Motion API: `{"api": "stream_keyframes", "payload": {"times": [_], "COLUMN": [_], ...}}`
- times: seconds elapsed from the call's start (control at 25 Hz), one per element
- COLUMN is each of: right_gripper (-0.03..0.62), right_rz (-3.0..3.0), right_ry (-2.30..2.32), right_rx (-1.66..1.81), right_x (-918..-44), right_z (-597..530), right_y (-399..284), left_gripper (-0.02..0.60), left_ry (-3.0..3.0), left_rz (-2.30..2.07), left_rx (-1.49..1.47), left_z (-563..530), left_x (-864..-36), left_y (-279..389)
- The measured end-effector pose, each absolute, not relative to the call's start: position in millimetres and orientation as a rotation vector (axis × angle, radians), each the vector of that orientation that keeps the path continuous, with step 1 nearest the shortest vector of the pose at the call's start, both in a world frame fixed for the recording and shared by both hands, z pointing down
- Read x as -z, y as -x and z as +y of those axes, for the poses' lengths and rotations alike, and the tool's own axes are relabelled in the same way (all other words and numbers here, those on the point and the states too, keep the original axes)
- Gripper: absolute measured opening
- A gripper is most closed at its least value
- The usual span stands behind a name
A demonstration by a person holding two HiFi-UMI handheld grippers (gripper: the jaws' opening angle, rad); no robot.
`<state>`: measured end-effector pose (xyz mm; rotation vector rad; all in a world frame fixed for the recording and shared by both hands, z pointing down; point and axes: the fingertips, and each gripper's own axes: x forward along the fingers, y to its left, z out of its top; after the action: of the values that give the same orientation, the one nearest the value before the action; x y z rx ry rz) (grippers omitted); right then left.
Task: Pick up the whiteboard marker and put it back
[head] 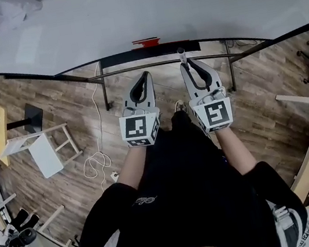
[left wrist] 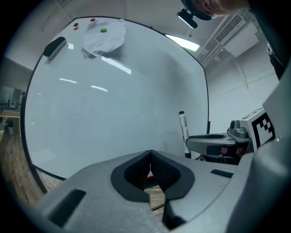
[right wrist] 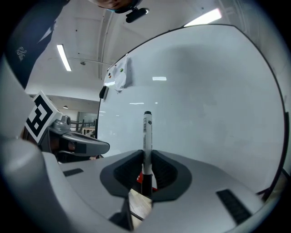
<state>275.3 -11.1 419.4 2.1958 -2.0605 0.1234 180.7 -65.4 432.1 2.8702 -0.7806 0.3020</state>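
Whiteboard (left wrist: 113, 113): upright, faced by both grippers.
Black eraser (left wrist: 54, 46): stuck at the whiteboard's upper left corner.
Crumpled white sheet (left wrist: 103, 38): fixed to the whiteboard just right of the eraser.
Left gripper (left wrist: 150, 157): levelled at the whiteboard's lower part, jaws clenched together, nothing held.
Right gripper (right wrist: 147, 157): set beside the left gripper before the whiteboard, jaws grasping the whiteboard marker (right wrist: 147, 132).
Whiteboard marker: held upright in front of the whiteboard; contact with its surface cannot be told.
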Motion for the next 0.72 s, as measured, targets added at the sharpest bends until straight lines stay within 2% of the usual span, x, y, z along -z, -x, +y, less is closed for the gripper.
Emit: {"api": "stream_keyframes", "payload": {"times": [0.28, 0.72], "right_gripper": [0.055, 0.055], "right_rz": [-1.966, -1.907], "right_ry": [-2.269, -2.339], "right_rx": [-0.043, 0.03], "right_x": [-397, -388], "right_z": [4, 38], "right_y": [-236, -127], "left_gripper": [0.006, 0.006], "left_ry": [-2.939, -2.953], "left_rz": [-0.73, -0.633], "left_rx": [-0.21, -0.149], "left_z": [-57, -30], "left_x": [-406, -400], "left_y": [-141, -39]}}
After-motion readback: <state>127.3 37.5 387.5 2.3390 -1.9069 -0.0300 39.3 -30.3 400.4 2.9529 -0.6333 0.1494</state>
